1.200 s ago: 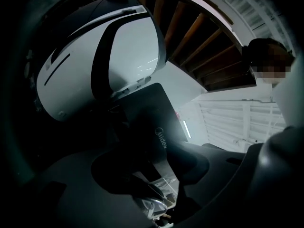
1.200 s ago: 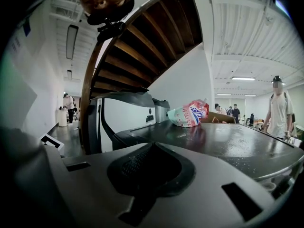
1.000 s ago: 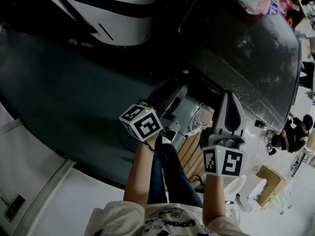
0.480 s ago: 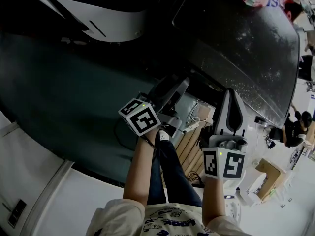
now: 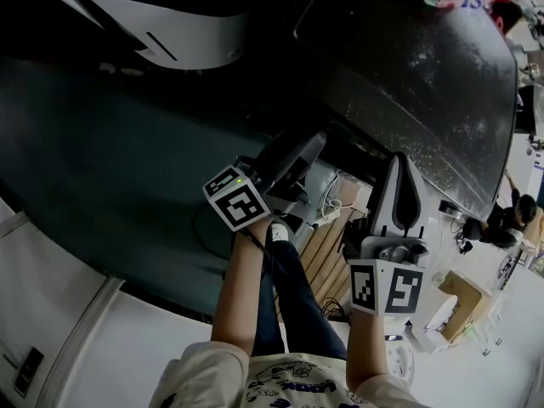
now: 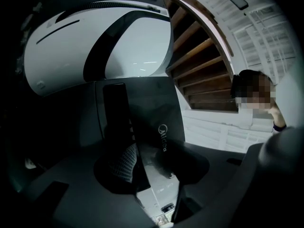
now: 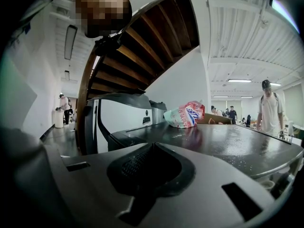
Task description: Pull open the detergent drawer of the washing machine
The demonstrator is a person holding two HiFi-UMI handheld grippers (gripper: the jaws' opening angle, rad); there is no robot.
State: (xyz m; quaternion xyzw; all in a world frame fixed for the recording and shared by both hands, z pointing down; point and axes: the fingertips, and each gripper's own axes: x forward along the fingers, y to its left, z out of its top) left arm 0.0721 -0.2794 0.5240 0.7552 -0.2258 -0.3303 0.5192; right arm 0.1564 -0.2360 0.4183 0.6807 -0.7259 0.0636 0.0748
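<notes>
Detergent drawer front, as I take the dark logo-marked panel (image 6: 159,110) to be, stands before the white washing machine (image 6: 66,56), straight ahead of my left gripper (image 6: 149,167). Its lower part reaches into the gap between the spread jaws, though I cannot confirm contact. I judge this the grasping step: next I close on the panel and pull straight back. My right gripper (image 7: 151,151) is pressed together, empty.

Glossy white plastic washing machine (image 6: 135,46), speckled glossy dark worktop (image 7: 228,144) beside it, matt wooden stair treads (image 7: 137,51) above it
</notes>
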